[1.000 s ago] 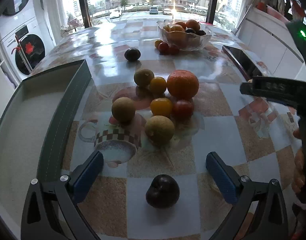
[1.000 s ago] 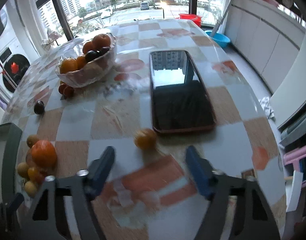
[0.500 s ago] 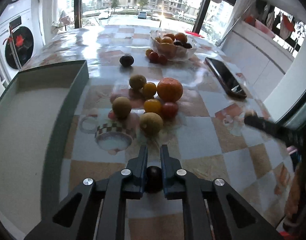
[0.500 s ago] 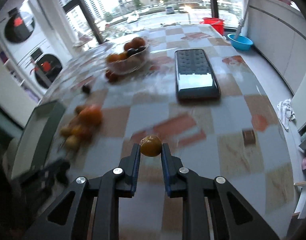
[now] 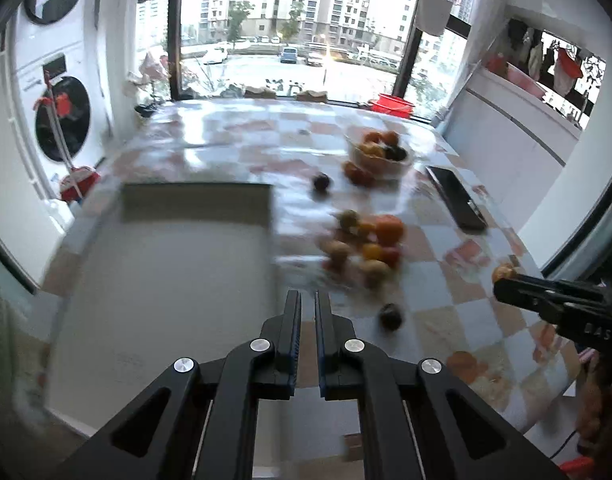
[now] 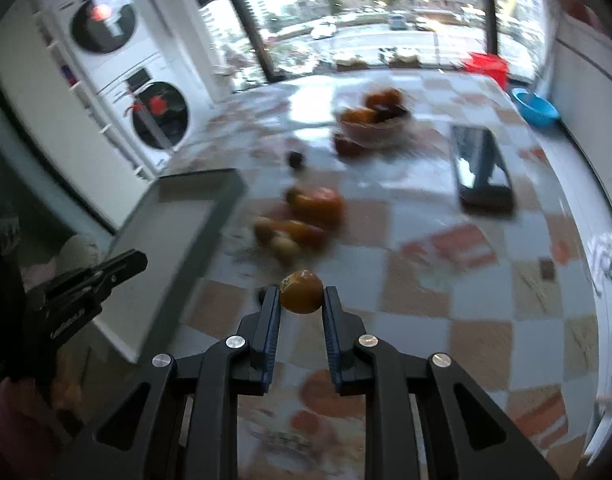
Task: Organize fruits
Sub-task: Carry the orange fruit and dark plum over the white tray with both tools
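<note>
My right gripper (image 6: pixel 302 300) is shut on a small orange fruit (image 6: pixel 301 292) and holds it above the table; it also shows in the left wrist view (image 5: pixel 503 272). My left gripper (image 5: pixel 307 308) is shut and empty, raised over the near edge of the green tray (image 5: pixel 194 200). A dark plum (image 5: pixel 390 316) lies on the table to its right. A pile of several fruits (image 5: pixel 365 240) sits in mid-table. A glass bowl (image 5: pixel 379 154) of fruit stands farther back.
A black phone (image 5: pixel 457 200) lies at the right of the table. Another dark plum (image 5: pixel 321 181) and small red fruits (image 5: pixel 355 172) lie near the bowl. Washing machines (image 5: pixel 62 116) stand at the left. The table edge is near on the right.
My left gripper rose and swung left without the dark plum, which lies on the table. My right gripper lifted the orange fruit and moved toward the tray.
</note>
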Available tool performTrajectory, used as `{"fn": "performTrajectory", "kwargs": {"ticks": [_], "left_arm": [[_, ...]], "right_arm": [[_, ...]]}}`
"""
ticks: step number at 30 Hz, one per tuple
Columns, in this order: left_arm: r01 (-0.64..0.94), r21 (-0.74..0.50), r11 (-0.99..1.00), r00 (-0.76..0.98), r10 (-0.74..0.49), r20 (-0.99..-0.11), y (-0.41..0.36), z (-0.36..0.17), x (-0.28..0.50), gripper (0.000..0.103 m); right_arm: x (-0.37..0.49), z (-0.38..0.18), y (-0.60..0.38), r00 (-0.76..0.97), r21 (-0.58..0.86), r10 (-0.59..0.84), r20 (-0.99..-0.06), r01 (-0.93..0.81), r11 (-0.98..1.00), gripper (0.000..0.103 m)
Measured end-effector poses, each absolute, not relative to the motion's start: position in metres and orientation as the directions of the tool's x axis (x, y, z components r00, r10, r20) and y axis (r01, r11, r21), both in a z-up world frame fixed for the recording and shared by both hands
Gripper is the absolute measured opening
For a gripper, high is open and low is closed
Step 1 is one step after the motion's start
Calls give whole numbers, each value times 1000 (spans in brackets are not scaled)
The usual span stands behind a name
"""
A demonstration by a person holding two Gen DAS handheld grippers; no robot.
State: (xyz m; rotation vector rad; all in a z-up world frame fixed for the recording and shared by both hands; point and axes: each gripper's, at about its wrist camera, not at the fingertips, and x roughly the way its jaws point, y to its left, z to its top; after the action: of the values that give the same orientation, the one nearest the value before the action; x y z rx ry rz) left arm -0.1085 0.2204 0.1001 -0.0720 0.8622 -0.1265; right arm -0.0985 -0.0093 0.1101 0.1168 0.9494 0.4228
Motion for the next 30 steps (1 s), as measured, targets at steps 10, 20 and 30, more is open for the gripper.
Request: {"fn": "performTrajectory", "kwargs": {"ticks": [10, 20, 30], "left_arm": [[204, -60, 977, 565, -168, -808, 147, 48, -93, 33], [119, 37, 992, 571, -38, -820, 119, 15, -73, 74], [228, -76, 971, 533, -190, -825, 116, 20, -82, 27]], "right_arm": [[-110, 100, -32, 510, 300, 355, -784, -190, 935, 23], [-116, 76, -68, 492, 338, 352, -796, -122, 933, 23], [-114, 79, -52, 474, 341, 375, -797, -160, 926, 23]]}}
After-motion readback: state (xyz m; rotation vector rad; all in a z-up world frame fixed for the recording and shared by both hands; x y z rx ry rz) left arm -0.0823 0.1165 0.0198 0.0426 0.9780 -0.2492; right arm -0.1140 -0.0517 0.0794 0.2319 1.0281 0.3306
